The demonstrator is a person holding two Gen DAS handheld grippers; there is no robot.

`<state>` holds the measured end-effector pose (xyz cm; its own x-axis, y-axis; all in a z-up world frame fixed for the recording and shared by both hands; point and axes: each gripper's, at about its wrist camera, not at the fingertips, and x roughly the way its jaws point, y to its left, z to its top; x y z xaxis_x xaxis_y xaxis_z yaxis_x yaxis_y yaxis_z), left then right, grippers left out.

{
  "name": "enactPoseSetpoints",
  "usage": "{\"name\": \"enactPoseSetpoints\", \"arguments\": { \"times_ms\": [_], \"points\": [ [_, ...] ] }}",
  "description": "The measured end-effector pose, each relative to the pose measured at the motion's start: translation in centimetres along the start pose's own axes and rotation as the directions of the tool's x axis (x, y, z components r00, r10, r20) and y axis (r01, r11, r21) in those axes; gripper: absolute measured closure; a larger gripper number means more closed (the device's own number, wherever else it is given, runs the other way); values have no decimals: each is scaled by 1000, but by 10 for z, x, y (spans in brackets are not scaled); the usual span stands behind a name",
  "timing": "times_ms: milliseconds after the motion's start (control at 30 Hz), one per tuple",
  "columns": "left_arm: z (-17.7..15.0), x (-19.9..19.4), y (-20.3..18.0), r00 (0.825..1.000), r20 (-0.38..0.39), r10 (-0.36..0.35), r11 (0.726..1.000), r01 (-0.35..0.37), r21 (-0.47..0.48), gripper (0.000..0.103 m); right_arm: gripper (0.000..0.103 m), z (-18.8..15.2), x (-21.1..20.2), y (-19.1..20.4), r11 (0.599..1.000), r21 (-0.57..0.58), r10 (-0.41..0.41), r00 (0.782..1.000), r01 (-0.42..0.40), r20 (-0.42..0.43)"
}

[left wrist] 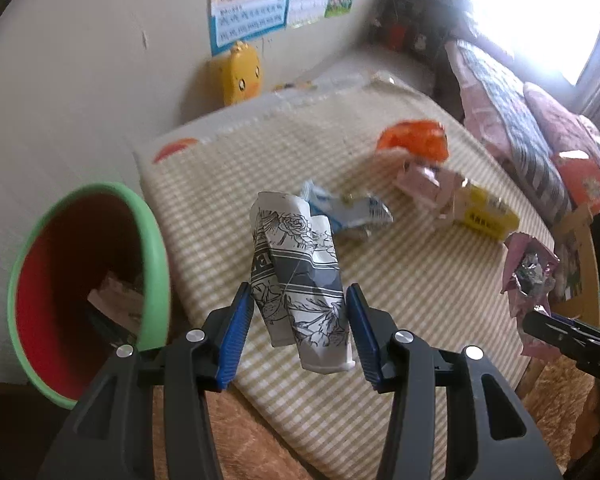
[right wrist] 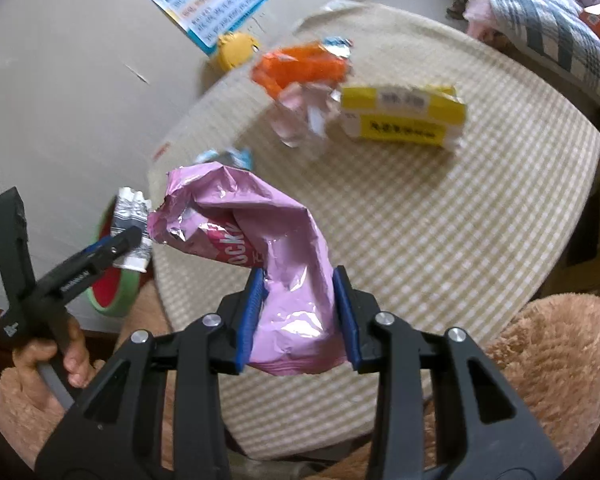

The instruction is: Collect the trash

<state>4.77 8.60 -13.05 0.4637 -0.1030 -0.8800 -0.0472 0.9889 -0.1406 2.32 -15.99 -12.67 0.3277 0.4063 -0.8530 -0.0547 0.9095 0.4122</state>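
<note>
My left gripper [left wrist: 298,320] is shut on a crumpled white paper cup with a dark flower print [left wrist: 300,276], lifted above the checked table [left wrist: 400,280]. That cup [right wrist: 132,216] and the left gripper [right wrist: 128,240] also show at the left of the right wrist view. My right gripper [right wrist: 298,312] is shut on a crumpled pink snack bag [right wrist: 268,248], held off the table; the same pink bag [left wrist: 530,276] hangs at the right edge of the left wrist view. A green bin with a red inside [left wrist: 88,280] stands left of the table, with some trash at its bottom.
On the table lie a blue and white wrapper [left wrist: 356,216], an orange wrapper [left wrist: 416,140], a pale pink wrapper [left wrist: 428,184] and a yellow box [right wrist: 404,116]. A yellow duck toy [left wrist: 240,74] leans on the wall. A bed with blankets [left wrist: 520,128] is behind.
</note>
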Motion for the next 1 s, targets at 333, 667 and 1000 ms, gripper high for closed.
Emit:
{"name": "enactPoseSetpoints", "arguments": {
  "times_ms": [333,667,1000],
  "points": [
    [1,-17,25,999,34,1,998,2,-65,58,68,13,5,53,997,-75,36,999,-35,14],
    [-8,-19,60,999,34,11,993,-7,-119,78,68,10,26,89,990,-137,35,999,-38,-29],
    [-26,-5,71,998,-51,-30,995,25,-93,60,68,9,37,90,992,-125,-1,999,-4,-41]
  ]
}}
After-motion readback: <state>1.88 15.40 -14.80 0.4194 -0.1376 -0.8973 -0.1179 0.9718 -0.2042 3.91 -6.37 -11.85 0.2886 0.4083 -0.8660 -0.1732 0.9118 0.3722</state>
